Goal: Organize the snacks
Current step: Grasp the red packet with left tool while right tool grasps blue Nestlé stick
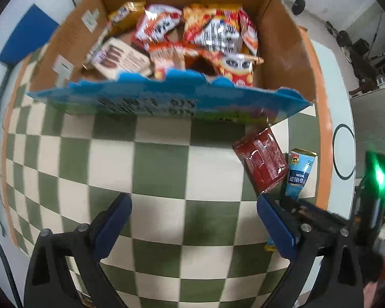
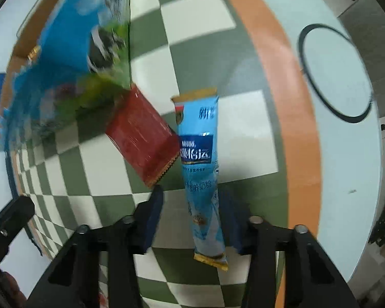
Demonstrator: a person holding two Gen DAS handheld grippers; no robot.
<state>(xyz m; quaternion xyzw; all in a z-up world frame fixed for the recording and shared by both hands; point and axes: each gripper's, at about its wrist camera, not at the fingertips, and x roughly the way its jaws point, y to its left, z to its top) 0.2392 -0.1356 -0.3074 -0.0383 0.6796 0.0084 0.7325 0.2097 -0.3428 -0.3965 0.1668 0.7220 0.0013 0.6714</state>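
Blue stick sachet (image 2: 201, 169), red packet (image 2: 141, 136), touching

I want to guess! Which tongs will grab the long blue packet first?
Probably the right tongs: the blue packet already lies between their fingers. The left tongs hang open over bare checkered cloth.

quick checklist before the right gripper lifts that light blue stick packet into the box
1. Light blue stick packet lies between the right gripper fingers: ok.
2. Pads actually pressing on the packet: cannot tell; a gap shows on the left side, and the right pad is hidden behind the packet.
3. Red packet clear of the grip: not ok, its corner touches or overlaps the blue packet's edge.
4. Left gripper open, empty and out of the way: ok.
5. Cardboard box has room: cannot tell, it is already piled with snacks.
6. Big blue bag leans at the box's front, may block the path: not ok.
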